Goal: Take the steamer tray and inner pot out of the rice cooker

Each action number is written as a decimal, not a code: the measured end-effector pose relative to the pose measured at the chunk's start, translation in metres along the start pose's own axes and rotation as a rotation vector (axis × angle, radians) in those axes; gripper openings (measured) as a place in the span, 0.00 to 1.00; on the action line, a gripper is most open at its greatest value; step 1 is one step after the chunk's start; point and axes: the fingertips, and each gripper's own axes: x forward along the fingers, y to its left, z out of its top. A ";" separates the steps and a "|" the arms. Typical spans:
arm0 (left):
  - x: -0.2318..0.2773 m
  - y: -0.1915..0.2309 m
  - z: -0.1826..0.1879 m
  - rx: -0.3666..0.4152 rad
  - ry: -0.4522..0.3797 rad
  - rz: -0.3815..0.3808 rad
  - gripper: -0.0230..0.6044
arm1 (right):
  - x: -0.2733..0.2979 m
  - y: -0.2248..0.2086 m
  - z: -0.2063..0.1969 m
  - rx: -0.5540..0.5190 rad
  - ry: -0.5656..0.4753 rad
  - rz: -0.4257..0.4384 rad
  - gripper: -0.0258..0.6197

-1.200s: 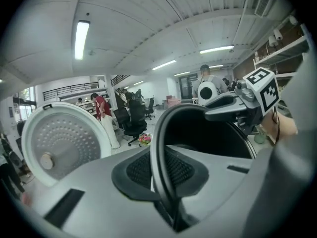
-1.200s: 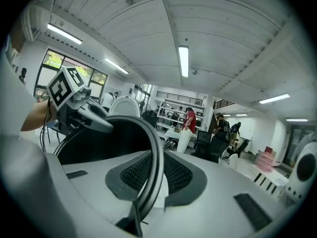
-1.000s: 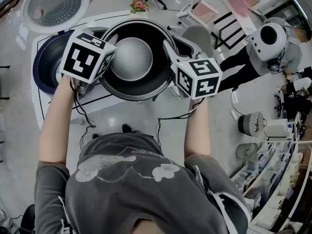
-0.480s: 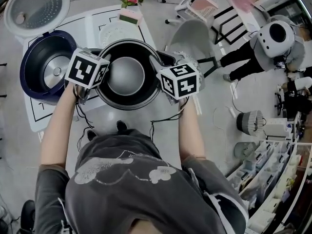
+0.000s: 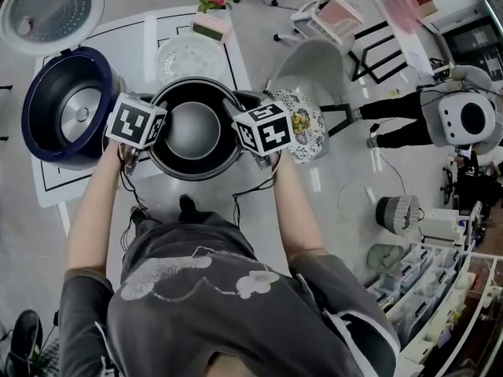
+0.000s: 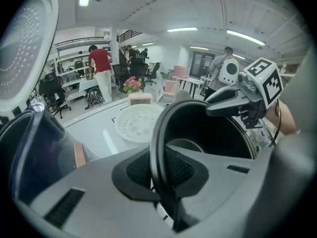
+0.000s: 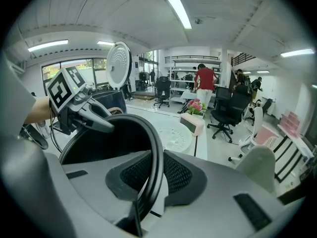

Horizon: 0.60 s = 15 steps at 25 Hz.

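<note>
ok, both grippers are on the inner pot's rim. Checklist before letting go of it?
1. Left gripper clamped on the rim of the inner pot: ok, rim sits between its pads.
2. Right gripper clamped on the opposite side of the rim: ok.
3. Pot clear of the rice cooker: ok, the cooker stands open to its left with its cavity empty.
4. Steamer tray out of the way: ok, it lies on the table beyond the pot.
5. Pot bottom resting on the table: cannot tell, no view shows the underside.
</note>
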 end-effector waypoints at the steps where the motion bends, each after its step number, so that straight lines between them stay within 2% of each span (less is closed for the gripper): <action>1: 0.002 0.003 -0.002 -0.016 0.003 0.003 0.11 | 0.005 -0.001 0.001 -0.004 0.003 0.013 0.18; 7: 0.008 0.016 -0.008 -0.091 0.019 0.038 0.11 | 0.027 -0.004 0.008 -0.040 0.017 0.067 0.18; 11: 0.014 0.019 -0.008 -0.113 0.049 0.079 0.11 | 0.040 -0.011 0.007 -0.076 0.037 0.082 0.19; 15: 0.022 0.020 -0.010 -0.126 0.053 0.088 0.13 | 0.046 -0.017 0.007 -0.094 0.048 0.099 0.19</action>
